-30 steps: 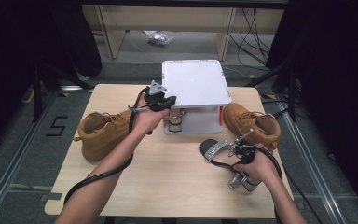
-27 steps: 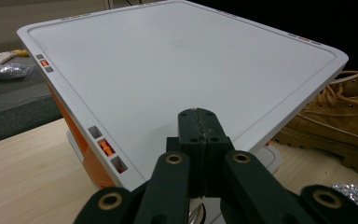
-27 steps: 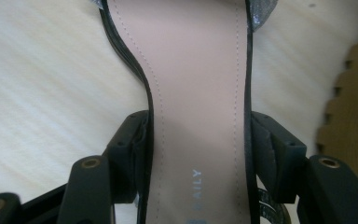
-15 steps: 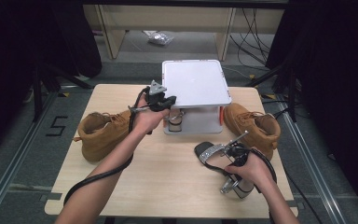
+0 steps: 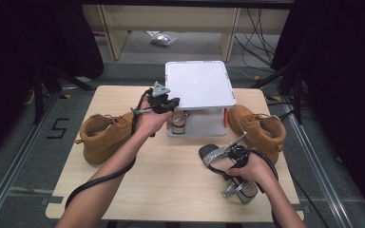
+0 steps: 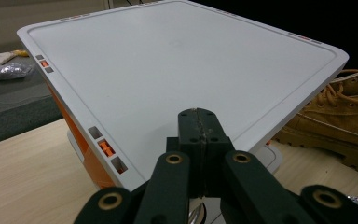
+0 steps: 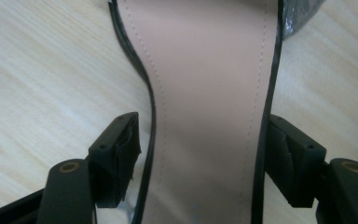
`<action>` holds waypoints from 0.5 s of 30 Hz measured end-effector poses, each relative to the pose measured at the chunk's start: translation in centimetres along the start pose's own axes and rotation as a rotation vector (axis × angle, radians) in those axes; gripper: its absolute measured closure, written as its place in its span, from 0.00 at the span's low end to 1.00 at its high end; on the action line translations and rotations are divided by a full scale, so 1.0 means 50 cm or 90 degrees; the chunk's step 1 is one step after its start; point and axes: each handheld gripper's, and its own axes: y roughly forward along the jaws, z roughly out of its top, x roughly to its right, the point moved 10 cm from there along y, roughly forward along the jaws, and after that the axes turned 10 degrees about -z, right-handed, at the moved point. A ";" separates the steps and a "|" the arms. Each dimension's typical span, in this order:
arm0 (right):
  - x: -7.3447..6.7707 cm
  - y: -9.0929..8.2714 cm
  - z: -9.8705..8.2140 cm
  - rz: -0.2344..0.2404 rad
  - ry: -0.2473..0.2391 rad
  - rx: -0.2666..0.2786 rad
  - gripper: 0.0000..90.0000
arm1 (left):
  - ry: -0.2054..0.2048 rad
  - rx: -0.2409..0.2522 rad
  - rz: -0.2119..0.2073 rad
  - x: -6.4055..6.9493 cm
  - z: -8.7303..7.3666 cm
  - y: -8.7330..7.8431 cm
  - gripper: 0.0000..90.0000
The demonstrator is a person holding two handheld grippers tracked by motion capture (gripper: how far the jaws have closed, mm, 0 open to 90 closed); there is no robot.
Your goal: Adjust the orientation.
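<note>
Sandal between the right gripper's spread jaws, near the table's front right.

The sandal runs lengthwise between the right gripper jaws, which have just been opening; the left jaw stands clear of its edge, the right jaw just beside the other edge. In the high view the sandal lies on the table before the right boot. The left gripper, jaws pressed together, hangs over the white box lid's near edge, by the left boot.
</note>
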 end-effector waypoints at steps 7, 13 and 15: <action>0.007 0.021 0.015 -0.022 -0.019 -0.014 0.40 | 0.000 0.000 0.000 0.000 0.000 0.000 1.00; 0.006 0.017 0.012 -0.039 0.007 -0.017 0.43 | 0.002 -0.002 -0.001 0.000 0.000 0.000 1.00; 0.006 0.017 0.012 -0.040 0.012 -0.017 0.43 | 0.002 -0.001 -0.001 0.000 0.000 0.000 1.00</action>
